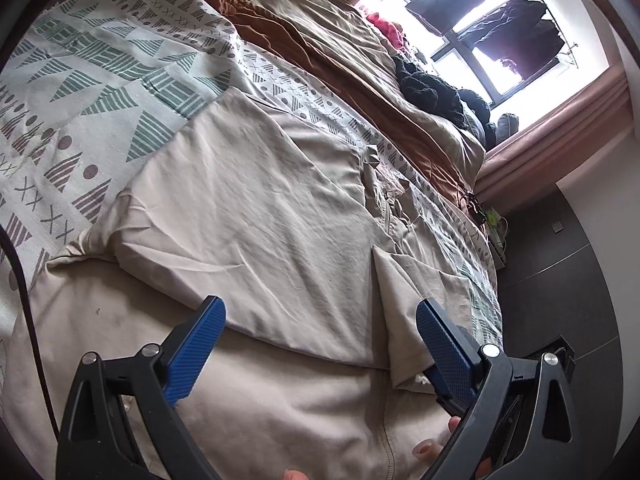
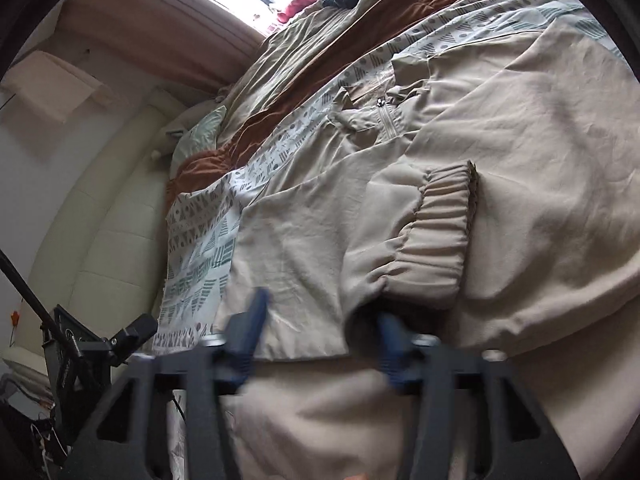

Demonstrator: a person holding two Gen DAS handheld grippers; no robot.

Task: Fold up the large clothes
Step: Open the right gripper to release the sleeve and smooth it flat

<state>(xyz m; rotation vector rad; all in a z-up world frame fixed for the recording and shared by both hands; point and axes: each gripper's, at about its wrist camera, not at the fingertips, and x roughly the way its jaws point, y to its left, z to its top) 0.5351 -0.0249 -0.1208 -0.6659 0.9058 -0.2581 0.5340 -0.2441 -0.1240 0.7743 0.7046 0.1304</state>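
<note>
1. Left gripper [image 1: 320,320] stood with its blue pads [image 1: 192,356] spread wide apart and nothing pinched between them; it hung low over the beige jacket [image 1: 248,200], pointing down at the cloth.
2. Right gripper [image 2: 320,320] also had its jaws parted; both fingers were motion-blurred. No cloth was pressed between the pads. The elastic cuff [image 2: 436,232] of a sleeve lay just ahead of the right-hand finger.
3. Beige jacket lay spread on the patterned bedsheet [image 1: 100,80], taking up most of the near part of the bed. Left wrist view: one panel was folded over the body, its edge crossing between the two pads; a fold corner [image 1: 384,264] stood up near the right-hand pad.
4. Right wrist view: the sleeve was laid across the jacket body, the cuff gathered and resting on top of it. The zipper [image 2: 386,120] and collar area lay farther off, toward the brown blanket [image 2: 304,76].
5. Brown and tan blankets were bunched along the far side of the bed, beside the sheet. Dark clothes [image 1: 432,88] were heaped near the window [image 1: 480,40].
6. Fingertips [image 1: 424,448] of the person showed at the bottom edge of the left wrist view, under the gripper frame.
</note>
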